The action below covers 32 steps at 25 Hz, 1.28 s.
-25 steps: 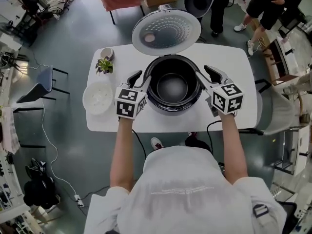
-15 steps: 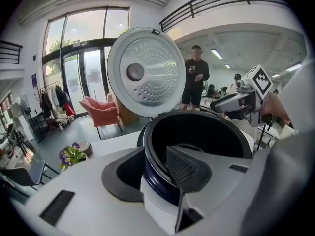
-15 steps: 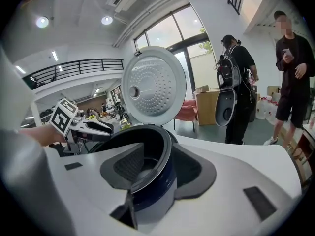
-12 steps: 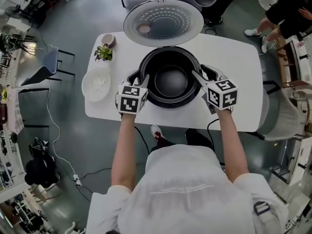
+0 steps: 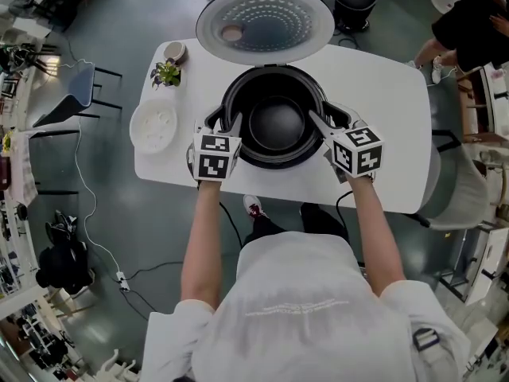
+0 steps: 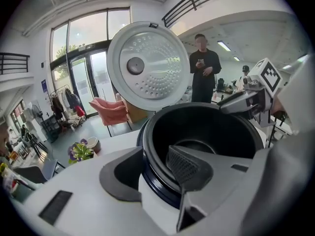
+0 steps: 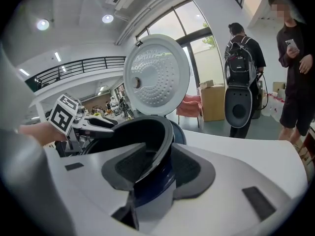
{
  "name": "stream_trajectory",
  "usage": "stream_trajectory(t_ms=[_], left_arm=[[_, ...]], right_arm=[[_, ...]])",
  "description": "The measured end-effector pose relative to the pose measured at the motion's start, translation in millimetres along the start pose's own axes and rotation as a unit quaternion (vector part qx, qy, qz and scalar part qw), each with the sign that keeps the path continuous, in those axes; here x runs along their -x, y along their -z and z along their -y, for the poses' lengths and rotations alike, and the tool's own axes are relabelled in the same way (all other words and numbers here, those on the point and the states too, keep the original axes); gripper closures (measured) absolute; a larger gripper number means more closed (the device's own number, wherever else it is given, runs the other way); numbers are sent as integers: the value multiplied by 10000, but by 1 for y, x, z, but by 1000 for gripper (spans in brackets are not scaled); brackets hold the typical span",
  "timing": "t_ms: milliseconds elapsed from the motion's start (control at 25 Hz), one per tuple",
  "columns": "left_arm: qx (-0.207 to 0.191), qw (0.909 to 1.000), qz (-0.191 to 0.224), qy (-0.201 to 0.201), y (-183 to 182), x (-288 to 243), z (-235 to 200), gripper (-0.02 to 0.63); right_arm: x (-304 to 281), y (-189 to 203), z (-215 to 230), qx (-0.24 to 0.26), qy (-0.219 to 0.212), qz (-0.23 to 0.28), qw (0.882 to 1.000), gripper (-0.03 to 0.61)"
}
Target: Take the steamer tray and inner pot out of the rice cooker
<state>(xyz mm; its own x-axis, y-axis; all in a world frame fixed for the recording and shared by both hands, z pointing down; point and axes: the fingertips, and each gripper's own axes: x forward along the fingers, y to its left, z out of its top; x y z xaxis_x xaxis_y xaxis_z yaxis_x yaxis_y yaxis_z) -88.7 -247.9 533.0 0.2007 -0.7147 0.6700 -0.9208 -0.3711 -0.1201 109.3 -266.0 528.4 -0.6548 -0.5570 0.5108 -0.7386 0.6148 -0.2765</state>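
Observation:
The rice cooker [image 5: 238, 154] stands mid-table with its lid [image 5: 265, 24] swung up at the back. The black inner pot [image 5: 276, 122] sits inside it. A white perforated tray [image 5: 153, 126] lies on the table left of the cooker. My left gripper [image 5: 224, 122] straddles the pot's left rim [image 6: 162, 132], one jaw inside and one outside, its jaws opening and not pressing. My right gripper [image 5: 328, 118] straddles the right rim [image 7: 165, 136] and its jaws are closing, with a gap still beside the rim.
A small potted plant [image 5: 166, 74] and a little bowl [image 5: 174, 51] sit at the table's [image 5: 382, 78] back left corner. People stand beyond the table [image 5: 469, 22]. A chair [image 5: 79, 94] is on the left floor, and a cable hangs off the front edge.
Both grippers have come down from just above the cooker's sides, so that each now straddles the inner pot's rim. The pot and the white tray have not moved.

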Motion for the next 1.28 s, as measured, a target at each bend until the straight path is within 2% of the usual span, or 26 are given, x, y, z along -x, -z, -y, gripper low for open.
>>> stream_trajectory(t_ms=[160,280,360,480,680,880,1280], left_arm=[[-250,9992,111,-277,-1,-1,0,449],[-89,9979,367,-533,-2,-1,0,476],[22,9974,433,-569,-2,0,-2,480],[231,9974,455,-518,-1,-2,-3,488],[805,9938,660,-400,-5,1,-7,505],[1349,9867,870,-259,-9,8,-14,526],[1503,9770,1512,-112,-38,38,-23,534]], right_arm=[[-2,2,-1,-95,34,22,9999,426],[-2,2,0,-103,143,33,9998,431],[-2,2,0,-113,193,27,9997,434],[-3,4,1,-142,301,-58,9994,439],[-1,1,3,-433,409,-182,9981,439],[7,-11,-1,-601,450,36,9972,460],[34,-47,-19,-450,561,508,9961,472]])
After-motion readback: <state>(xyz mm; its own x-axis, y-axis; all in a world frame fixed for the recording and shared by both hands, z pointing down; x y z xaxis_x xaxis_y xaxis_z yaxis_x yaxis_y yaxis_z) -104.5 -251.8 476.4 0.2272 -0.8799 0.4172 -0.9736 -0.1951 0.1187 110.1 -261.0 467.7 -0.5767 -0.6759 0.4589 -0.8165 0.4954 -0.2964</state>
